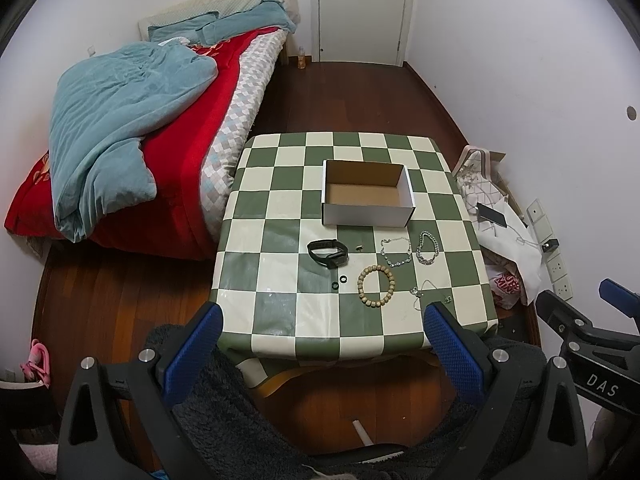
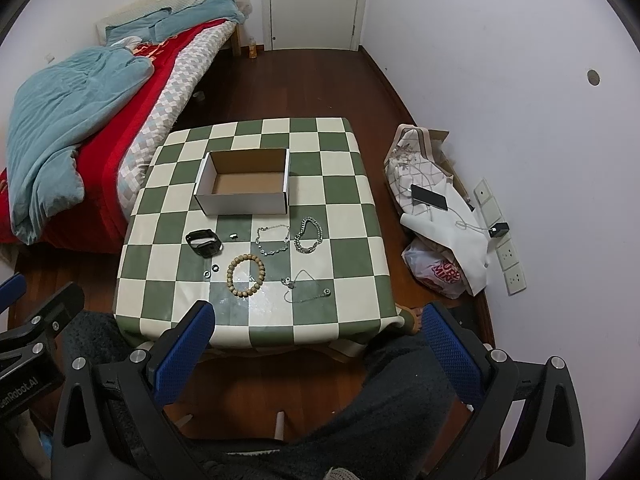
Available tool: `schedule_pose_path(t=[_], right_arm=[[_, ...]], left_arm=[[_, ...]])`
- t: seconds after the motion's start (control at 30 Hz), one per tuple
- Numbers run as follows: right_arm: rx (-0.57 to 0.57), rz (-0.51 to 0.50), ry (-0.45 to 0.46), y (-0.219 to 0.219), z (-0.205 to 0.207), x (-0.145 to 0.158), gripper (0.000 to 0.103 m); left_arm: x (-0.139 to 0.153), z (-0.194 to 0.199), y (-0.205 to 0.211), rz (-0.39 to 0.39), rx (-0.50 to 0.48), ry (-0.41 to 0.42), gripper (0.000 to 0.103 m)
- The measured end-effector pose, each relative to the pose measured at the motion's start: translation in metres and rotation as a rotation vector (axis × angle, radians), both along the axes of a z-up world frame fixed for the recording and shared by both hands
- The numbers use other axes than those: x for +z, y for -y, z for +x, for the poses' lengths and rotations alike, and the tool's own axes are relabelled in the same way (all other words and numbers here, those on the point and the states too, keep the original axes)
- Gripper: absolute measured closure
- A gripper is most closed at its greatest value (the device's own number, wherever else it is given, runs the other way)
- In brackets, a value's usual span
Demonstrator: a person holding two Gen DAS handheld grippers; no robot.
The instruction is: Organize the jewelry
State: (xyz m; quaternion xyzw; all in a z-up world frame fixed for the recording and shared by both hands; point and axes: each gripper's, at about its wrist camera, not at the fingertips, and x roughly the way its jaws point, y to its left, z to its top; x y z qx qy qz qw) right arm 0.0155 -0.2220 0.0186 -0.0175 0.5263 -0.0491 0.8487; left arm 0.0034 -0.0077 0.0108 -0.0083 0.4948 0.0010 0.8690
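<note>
An empty white cardboard box (image 1: 366, 194) (image 2: 244, 184) stands open on the checkered table (image 1: 280, 308) (image 2: 344, 216). In front of it lie a black wristband (image 1: 328, 253) (image 2: 204, 243), a wooden bead bracelet (image 1: 376, 286) (image 2: 245, 275), a thin silver chain (image 1: 396, 251) (image 2: 273, 239), a thick silver chain (image 1: 428, 248) (image 2: 308, 235), a fine necklace (image 1: 424, 290) (image 2: 304, 286), two small rings (image 1: 339, 282) (image 2: 211, 271) and a tiny piece (image 1: 359, 247) (image 2: 234, 235). My left gripper (image 1: 320, 332) and right gripper (image 2: 318, 330) are open and empty, above the table's near edge.
A bed (image 1: 132, 152) (image 2: 76, 120) with red and teal bedding lies left of the table. Bags with a phone (image 1: 491, 214) (image 2: 429, 197) and a charger cable lie on the floor at the right, by wall sockets. A white door (image 1: 362, 8) is at the back.
</note>
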Motion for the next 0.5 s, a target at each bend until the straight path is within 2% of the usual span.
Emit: schedule_pose_path(t=[0.5], right_arm=[[0.001, 0.002, 0.006, -0.0030, 0.0000, 0.0001, 0.000]], left_arm=[[0.0039, 0.0024, 0.0041, -0.002, 0.000, 0.008, 0.001]])
